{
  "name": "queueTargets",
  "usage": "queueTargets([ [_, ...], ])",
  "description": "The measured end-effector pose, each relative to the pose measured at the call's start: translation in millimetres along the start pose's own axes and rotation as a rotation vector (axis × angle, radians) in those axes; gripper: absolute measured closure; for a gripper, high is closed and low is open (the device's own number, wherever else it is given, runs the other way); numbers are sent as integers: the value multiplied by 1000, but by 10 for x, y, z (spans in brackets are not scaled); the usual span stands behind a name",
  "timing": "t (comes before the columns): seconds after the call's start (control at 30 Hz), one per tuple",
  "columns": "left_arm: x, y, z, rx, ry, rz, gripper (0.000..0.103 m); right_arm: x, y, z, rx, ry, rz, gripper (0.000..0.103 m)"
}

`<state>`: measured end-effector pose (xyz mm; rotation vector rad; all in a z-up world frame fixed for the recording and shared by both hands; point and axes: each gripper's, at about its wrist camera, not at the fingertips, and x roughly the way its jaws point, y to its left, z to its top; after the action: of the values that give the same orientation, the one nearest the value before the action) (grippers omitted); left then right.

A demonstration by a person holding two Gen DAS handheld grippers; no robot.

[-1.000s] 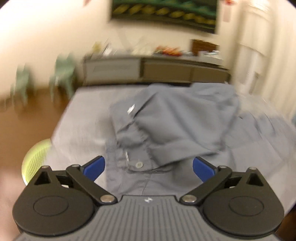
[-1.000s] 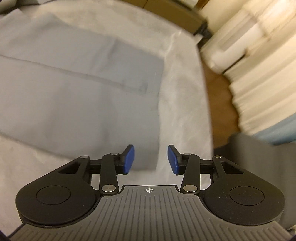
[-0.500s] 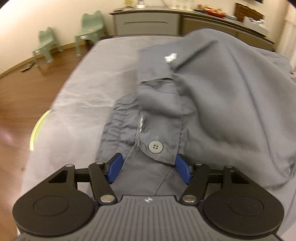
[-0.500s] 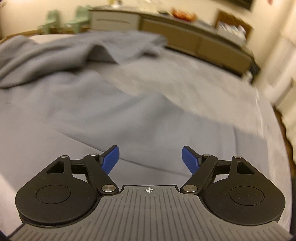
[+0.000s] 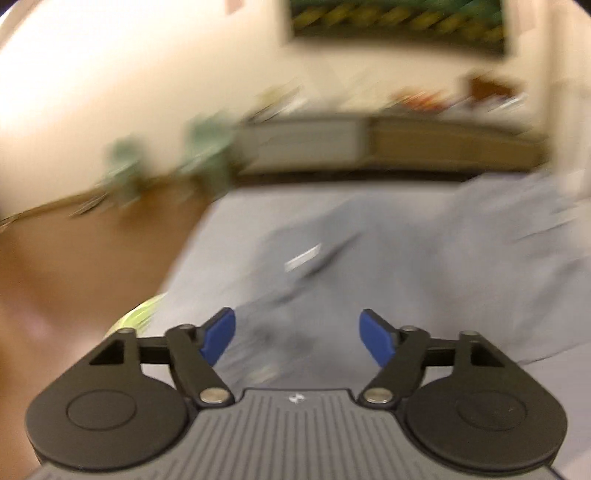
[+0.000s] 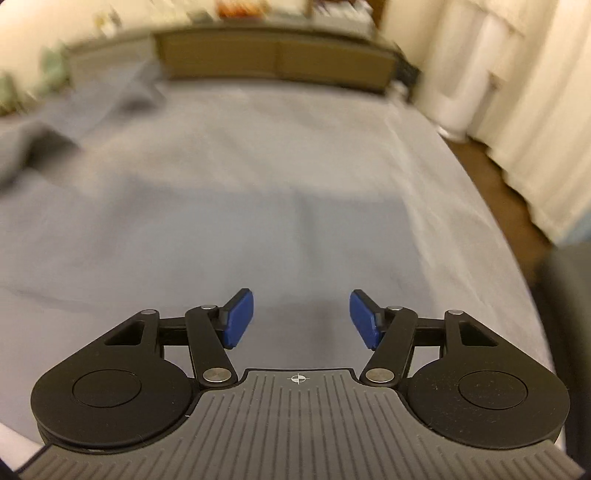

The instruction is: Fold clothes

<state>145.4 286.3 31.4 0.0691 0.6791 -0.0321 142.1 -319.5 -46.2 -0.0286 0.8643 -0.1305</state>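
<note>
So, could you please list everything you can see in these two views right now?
Garment: one, grey, rumpled on the bed.
Bed sheet: one, pale grey, covering the bed.
Sideboard: one, grey and brown, along the far wall.
Small chairs: two, green, blurred, left of the sideboard.
Wall picture: one, dark green, above the sideboard.
Left gripper: blue pads, opening, nothing between them.
Right gripper: blue pads, closing, nothing between them.

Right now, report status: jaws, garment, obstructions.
Left gripper empty, jaws opening. Right gripper empty, jaws closing. Crumpled grey button shirt unfolded on pale sheet. Nothing obstructing.
</note>
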Motion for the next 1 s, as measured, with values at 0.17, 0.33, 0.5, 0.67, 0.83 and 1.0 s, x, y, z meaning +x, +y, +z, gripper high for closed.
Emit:
queueTargets([
  [0.17,398,-800,233,77,-11,-144,15,-202,847,874,-20,-111,241,21],
  [0.33,1100,-1090,212,112,80,-84,19,169,1821,1793,46,-75,389,10],
  [0.5,1312,-826,52,68,182,-158,68,1024,2948,2361,5,49,371,8],
  [0.67,1139,-873,-1,114,165,-286,100,1716,3696,2636,49,151,290,8],
  [0.83,797,-1267,-101,290,86,-344,101,2156,4227,2665,3,218,195,16],
  [1.0,631,-1441,-231,377,58,-390,101,2288,4295,2590,-31,247,162,99],
])
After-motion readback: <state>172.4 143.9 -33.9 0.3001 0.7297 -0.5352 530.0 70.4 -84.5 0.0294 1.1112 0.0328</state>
